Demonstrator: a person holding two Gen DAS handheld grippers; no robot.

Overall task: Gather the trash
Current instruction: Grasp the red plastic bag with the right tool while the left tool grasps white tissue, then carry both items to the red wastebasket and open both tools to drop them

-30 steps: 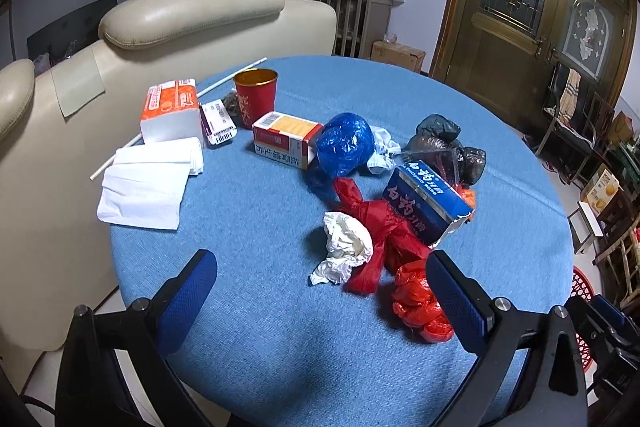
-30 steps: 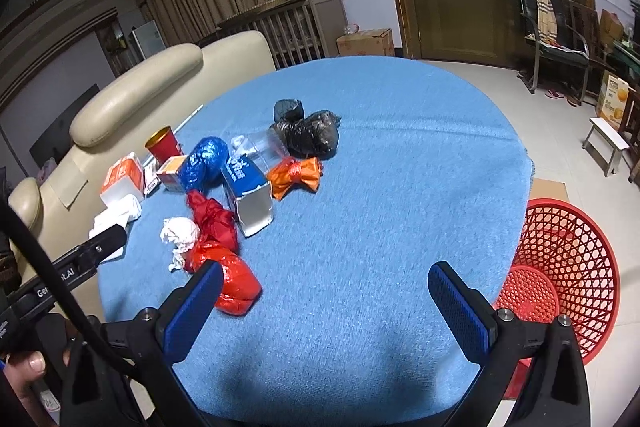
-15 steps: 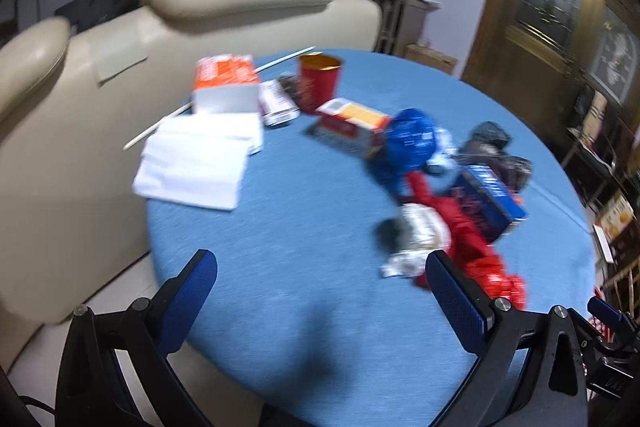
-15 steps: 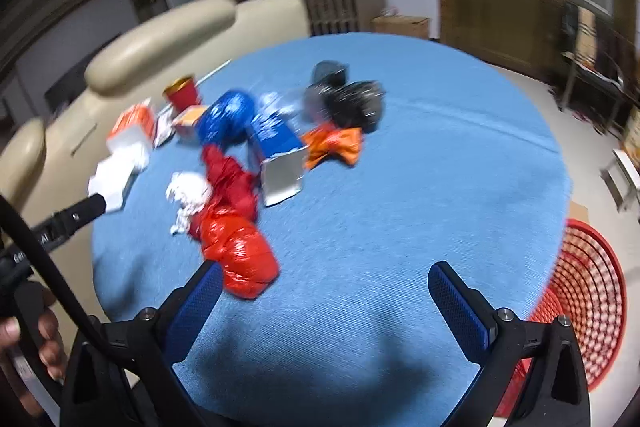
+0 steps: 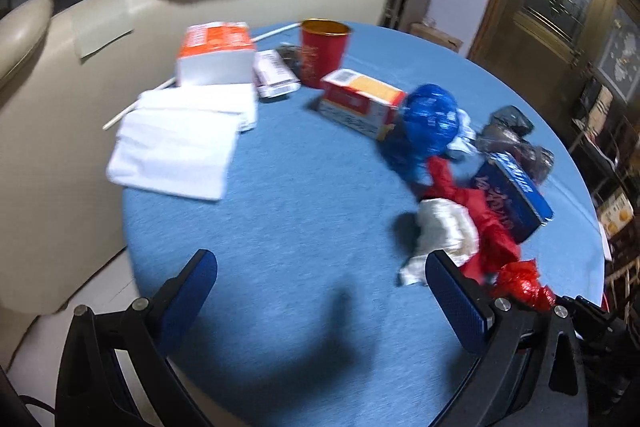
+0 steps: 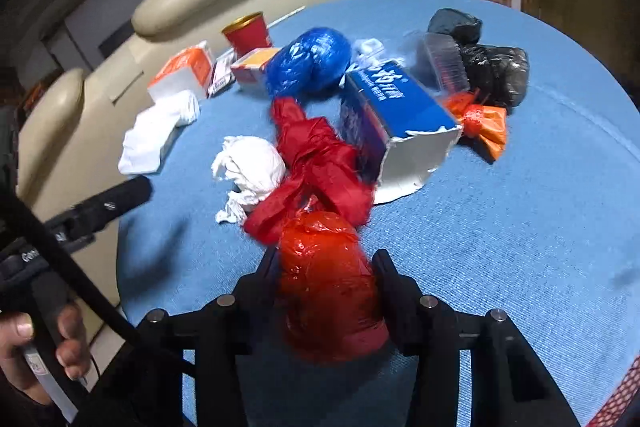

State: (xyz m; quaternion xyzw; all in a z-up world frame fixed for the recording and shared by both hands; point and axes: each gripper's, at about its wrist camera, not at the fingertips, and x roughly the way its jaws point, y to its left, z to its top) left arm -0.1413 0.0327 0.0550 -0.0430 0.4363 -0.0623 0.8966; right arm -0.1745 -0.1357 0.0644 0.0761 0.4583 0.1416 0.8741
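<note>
In the left wrist view, the left gripper (image 5: 320, 291) hovers spread wide over bare blue tablecloth (image 5: 304, 195), with the crumpled white tissue (image 5: 444, 227) just beside its right finger. In the right wrist view, the right gripper (image 6: 326, 267) has just been closing and its jaws now clasp the red plastic bag (image 6: 328, 283), which lies in front of the blue carton (image 6: 396, 107).

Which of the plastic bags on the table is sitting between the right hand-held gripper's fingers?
The shiny red bag, closest to the camera. The right hand-held gripper has just closed around it; the blue, black and orange bags lie farther back, untouched.
</note>
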